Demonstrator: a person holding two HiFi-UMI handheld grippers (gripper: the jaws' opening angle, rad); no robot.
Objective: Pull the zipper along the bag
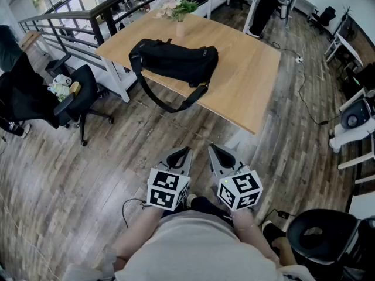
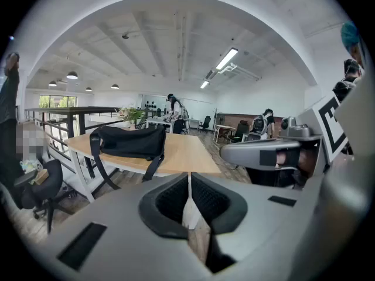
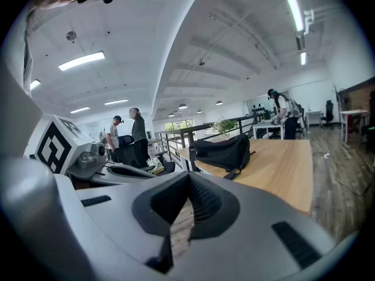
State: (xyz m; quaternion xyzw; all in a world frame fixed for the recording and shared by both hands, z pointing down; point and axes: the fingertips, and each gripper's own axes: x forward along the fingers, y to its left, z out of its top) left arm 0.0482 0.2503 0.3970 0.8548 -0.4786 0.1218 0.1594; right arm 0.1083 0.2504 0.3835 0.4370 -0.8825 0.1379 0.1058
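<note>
A black bag point(image 1: 176, 61) lies on the wooden table point(image 1: 246, 81), its strap hanging over the near edge. The bag point(image 2: 130, 141) appears ahead of the left jaws, and the bag point(image 3: 224, 151) also shows beyond the right jaws. Both grippers are held close to the person's body, well short of the table. My left gripper point(image 1: 181, 155) has its jaws together with nothing between them. My right gripper point(image 1: 218, 153) is shut and empty too. The zipper is too small to make out.
A vase of flowers point(image 1: 179, 13) stands at the table's far end. A black office chair point(image 1: 76, 98) sits left of the table beside a railing point(image 1: 70, 25). Another chair point(image 1: 319, 239) is at the lower right. People stand at desks in the background point(image 2: 174, 113).
</note>
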